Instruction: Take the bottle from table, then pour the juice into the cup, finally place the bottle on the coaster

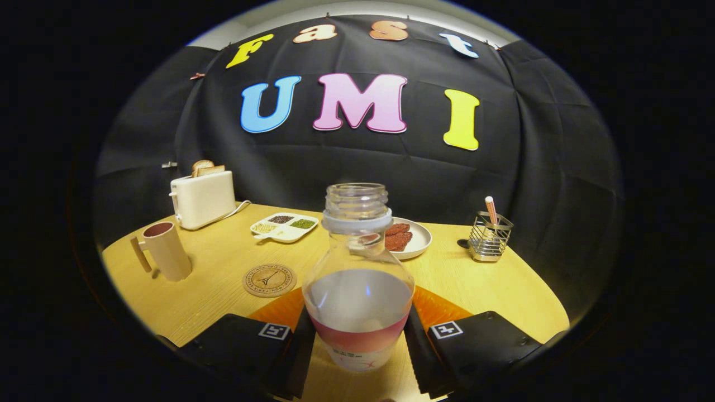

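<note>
Clear plastic bottle (358, 279), cap off, open threaded neck with a pale ring below it, sits upright between the gripper (357, 340) fingers; pale liquid fills roughly its lower half, pink-and-white label band round the base. Both fingers (300, 346) sit against the bottle's lower sides, one each side, looks clamped on it. Can't tell if the base is touching the light wooden table (223, 279) or lifted just off it. Round cork-coloured coaster (269, 280) with a printed ring design lies flat on the table just ahead of the left finger, beside the bottle, nothing on it. Further left, beyond the coaster, a tan cup with a side handle (163, 250) stands upright, apart from the coaster; inside not readable from this angle. Behind the cup, a cream toaster (203, 198) with bread slices sticking out of the top, cord trailing toward a white divided tray (284, 226) holding small heaps of dark and green bits. Directly behind the bottle, partly hidden by it, a white plate (416, 240) with reddish-brown pieces. To the right, well apart, a wire-mesh metal holder (489, 237) with a thin pinkish stick standing in it.
</note>
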